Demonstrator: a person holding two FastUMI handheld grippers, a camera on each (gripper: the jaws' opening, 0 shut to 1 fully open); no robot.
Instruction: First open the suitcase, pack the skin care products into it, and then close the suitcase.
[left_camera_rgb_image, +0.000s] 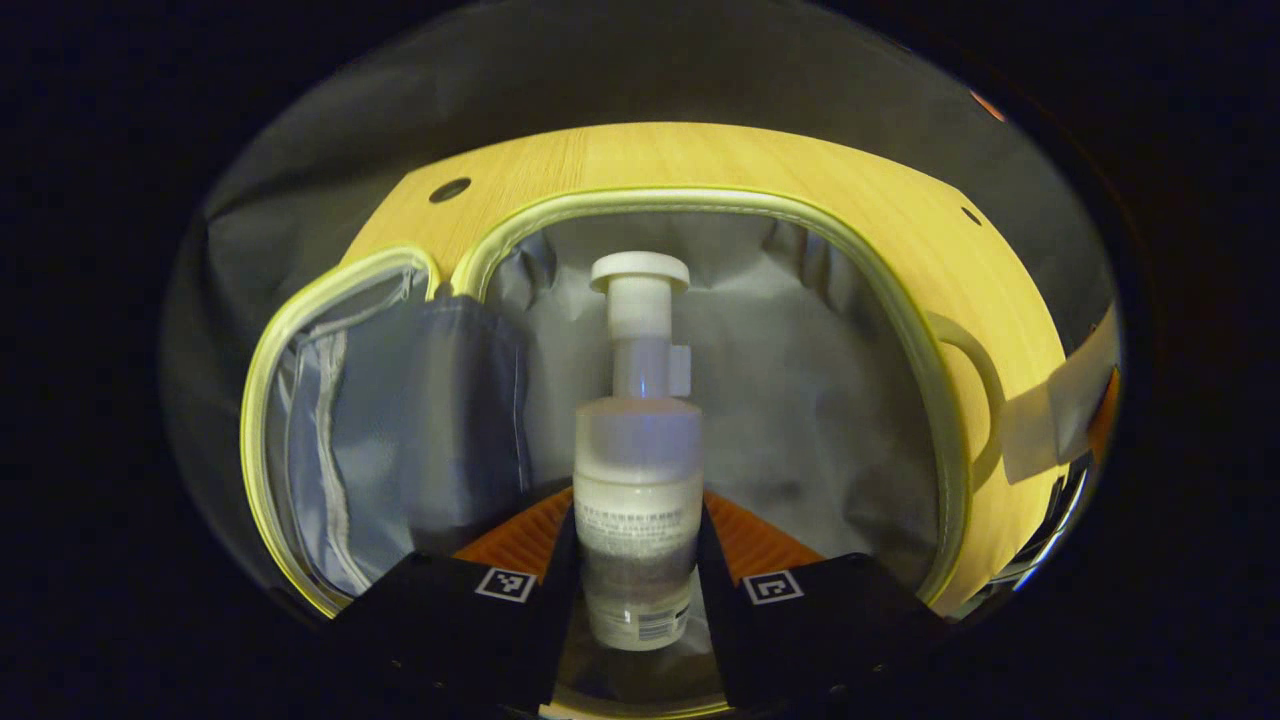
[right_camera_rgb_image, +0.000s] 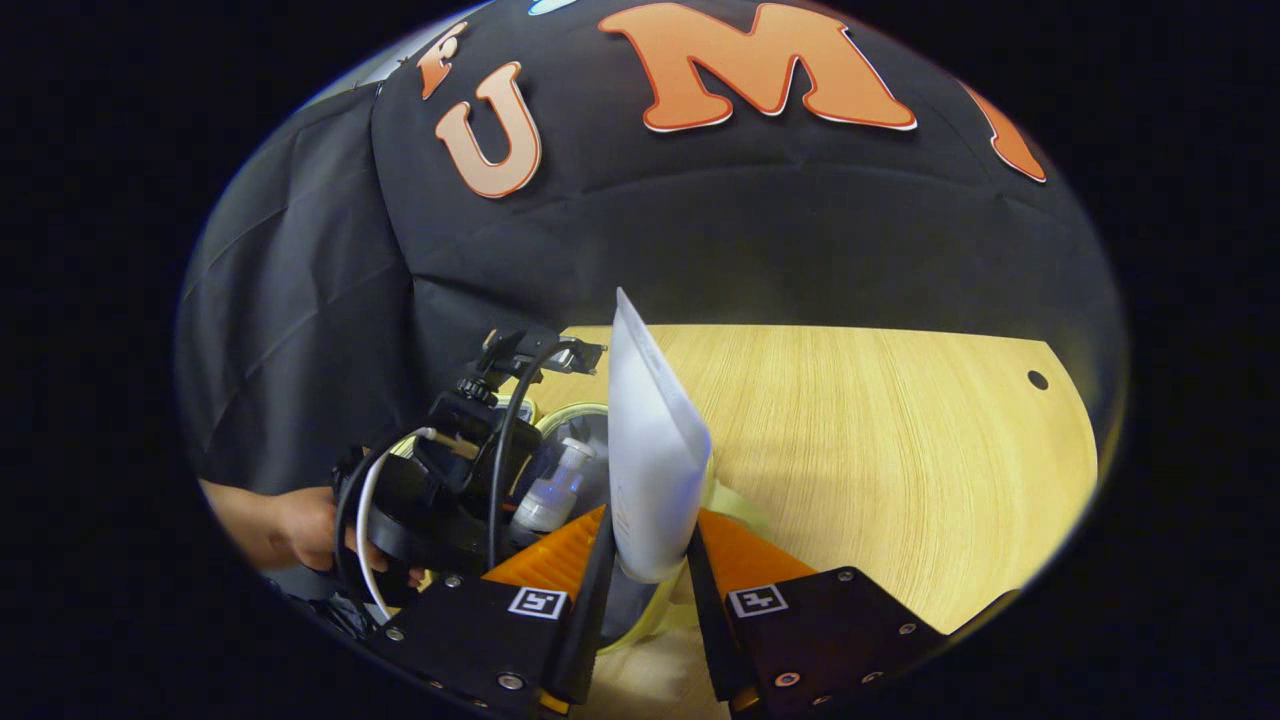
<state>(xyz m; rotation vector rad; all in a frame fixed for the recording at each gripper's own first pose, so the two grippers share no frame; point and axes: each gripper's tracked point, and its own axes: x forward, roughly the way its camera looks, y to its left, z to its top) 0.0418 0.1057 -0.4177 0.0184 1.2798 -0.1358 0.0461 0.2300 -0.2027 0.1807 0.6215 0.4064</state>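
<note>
Suitcase (left_camera_rgb_image: 930, 340) lies open on the wooden table (left_camera_rgb_image: 700, 160), left gripper (left_camera_rgb_image: 637, 590) clamped on a pump bottle (left_camera_rgb_image: 637, 480) over its grey lining, right gripper (right_camera_rgb_image: 650, 590) clamped on a white tube (right_camera_rgb_image: 650, 470) standing upright just beside the case.

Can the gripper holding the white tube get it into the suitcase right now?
Probably yes. The suitcase lies open on the table, and the right gripper, shut on the white tube, is just beside its rim. The left gripper with the pump bottle is over the opening and may crowd it.
</note>
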